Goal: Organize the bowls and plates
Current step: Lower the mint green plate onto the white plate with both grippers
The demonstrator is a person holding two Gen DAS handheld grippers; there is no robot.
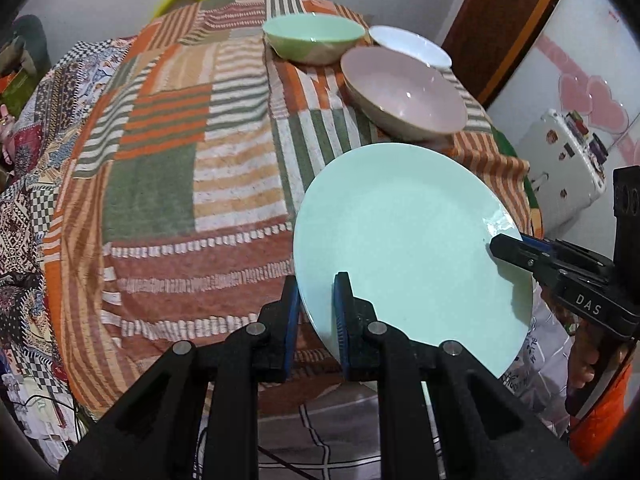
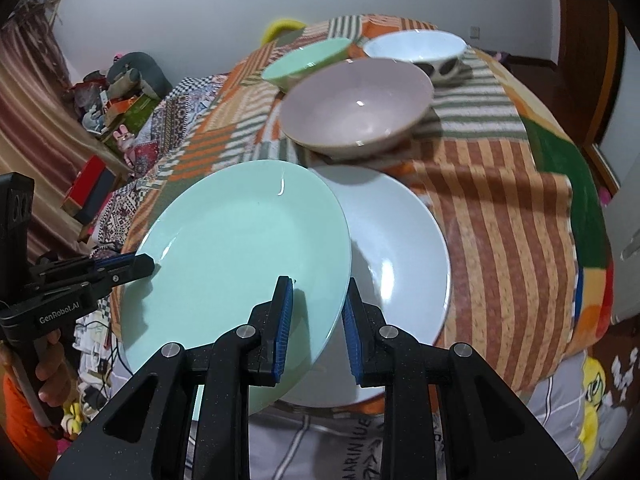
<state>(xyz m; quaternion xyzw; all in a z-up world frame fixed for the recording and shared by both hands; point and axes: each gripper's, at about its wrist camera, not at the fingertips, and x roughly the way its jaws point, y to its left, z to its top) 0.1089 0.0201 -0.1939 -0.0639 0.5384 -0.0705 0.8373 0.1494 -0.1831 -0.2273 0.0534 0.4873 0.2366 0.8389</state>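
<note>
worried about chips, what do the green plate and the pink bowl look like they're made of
Green plate: likely glazed ceramic or opal glass; smooth glossy face with a sharp light streak.
Pink bowl: probably the same; shiny inside with small bright glints, duller tan outside.
Either way, both look hard and could chip.

A big mint green plate (image 2: 240, 248) sits tilted, its edges pinched between both pairs of jaws. A white plate (image 2: 400, 240) lies flat under it. Beyond the jaws sit a pink bowl (image 2: 356, 108), a green bowl (image 2: 304, 62) and a white bowl (image 2: 416, 48).

Two matte black handheld grippers, left gripper (image 1: 316, 316) and right gripper (image 2: 318, 318): blue ribbed fingers (image 2: 285, 320), silver pivot screws, white "GenRobot.AI" and "DAS" lettering; orange sleeve (image 2: 20, 420).
</note>
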